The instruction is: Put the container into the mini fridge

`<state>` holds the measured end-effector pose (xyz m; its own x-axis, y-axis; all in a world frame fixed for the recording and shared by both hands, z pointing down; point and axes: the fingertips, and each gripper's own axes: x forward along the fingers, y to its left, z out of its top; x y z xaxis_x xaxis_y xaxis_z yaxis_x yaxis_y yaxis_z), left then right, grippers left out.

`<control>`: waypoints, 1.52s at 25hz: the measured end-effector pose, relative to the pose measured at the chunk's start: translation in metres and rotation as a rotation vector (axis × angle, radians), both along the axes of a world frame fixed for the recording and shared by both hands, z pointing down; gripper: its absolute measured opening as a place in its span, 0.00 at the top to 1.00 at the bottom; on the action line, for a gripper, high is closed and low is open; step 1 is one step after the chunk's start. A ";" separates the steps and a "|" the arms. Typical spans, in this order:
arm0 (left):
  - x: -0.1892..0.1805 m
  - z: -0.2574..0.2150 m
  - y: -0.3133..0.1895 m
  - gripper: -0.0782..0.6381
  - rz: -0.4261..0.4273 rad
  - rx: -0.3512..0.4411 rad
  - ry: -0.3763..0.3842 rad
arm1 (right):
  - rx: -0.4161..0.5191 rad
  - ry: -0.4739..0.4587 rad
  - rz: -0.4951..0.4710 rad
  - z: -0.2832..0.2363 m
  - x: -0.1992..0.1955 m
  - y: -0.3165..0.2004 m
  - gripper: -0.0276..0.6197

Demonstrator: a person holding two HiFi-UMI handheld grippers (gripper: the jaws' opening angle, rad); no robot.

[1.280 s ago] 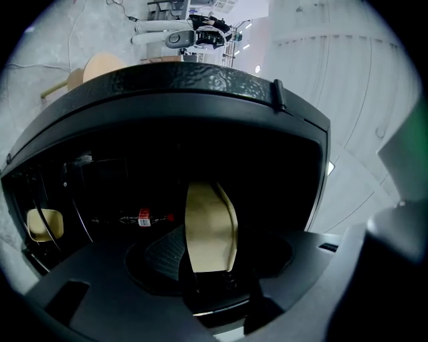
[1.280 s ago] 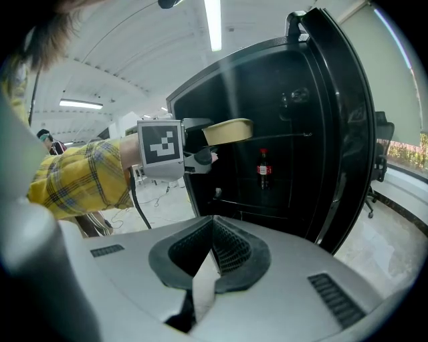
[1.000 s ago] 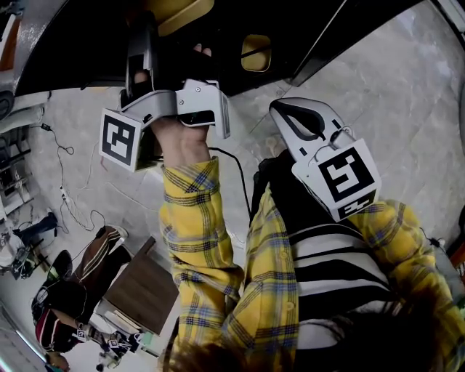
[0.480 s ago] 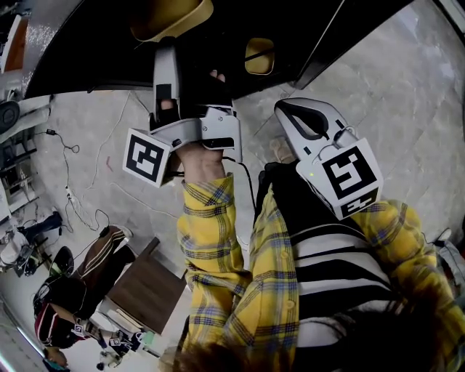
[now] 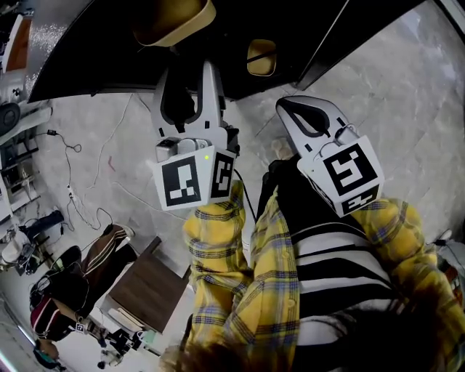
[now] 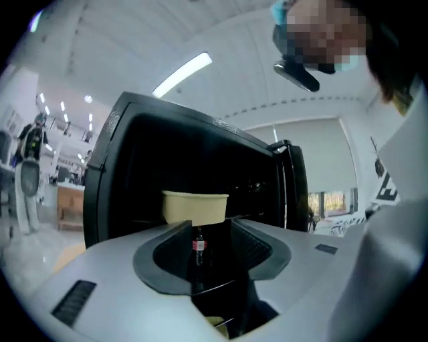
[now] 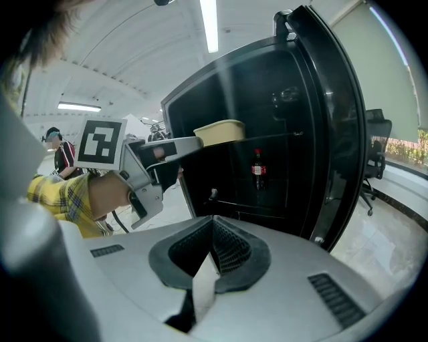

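The cream container rests on a shelf inside the black mini fridge, whose door stands open. In the head view the container sits at the top edge. My left gripper is just in front of the container and below its rim. Its jaws are closing with nothing between them. In the right gripper view, the left gripper reaches toward the container from the left. My right gripper is shut and empty, held back from the fridge, and shows in the head view too.
A cola bottle stands on a lower fridge shelf. Cables trail over the marble floor at left, near a small brown table. An office chair stands right of the door. A person stands far left.
The left gripper has drawn back from the fridge toward the body and turned, leaving the container on the shelf. The right gripper has hardly moved.
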<state>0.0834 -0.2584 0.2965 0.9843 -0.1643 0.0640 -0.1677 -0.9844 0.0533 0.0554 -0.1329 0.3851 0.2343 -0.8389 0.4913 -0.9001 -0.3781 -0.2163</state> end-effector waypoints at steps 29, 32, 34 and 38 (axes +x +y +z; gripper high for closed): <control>0.051 0.007 -0.024 0.62 -0.078 0.142 -0.073 | -0.024 -0.024 0.043 0.013 0.022 0.003 0.92; 0.045 0.006 -0.019 0.62 -0.069 0.135 -0.063 | -0.027 -0.010 0.037 0.014 0.021 0.004 0.92; 0.040 0.005 -0.015 0.62 -0.062 0.134 -0.063 | -0.023 -0.003 0.033 0.012 0.020 0.004 0.92; 0.026 0.001 -0.010 0.62 -0.062 0.121 -0.064 | -0.009 0.011 0.021 0.003 0.019 0.000 0.92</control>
<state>0.1097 -0.2689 0.2971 0.9666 -0.2350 0.1026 -0.2277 -0.9706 -0.0776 0.0740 -0.1331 0.3884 0.2568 -0.8296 0.4959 -0.8944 -0.3983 -0.2032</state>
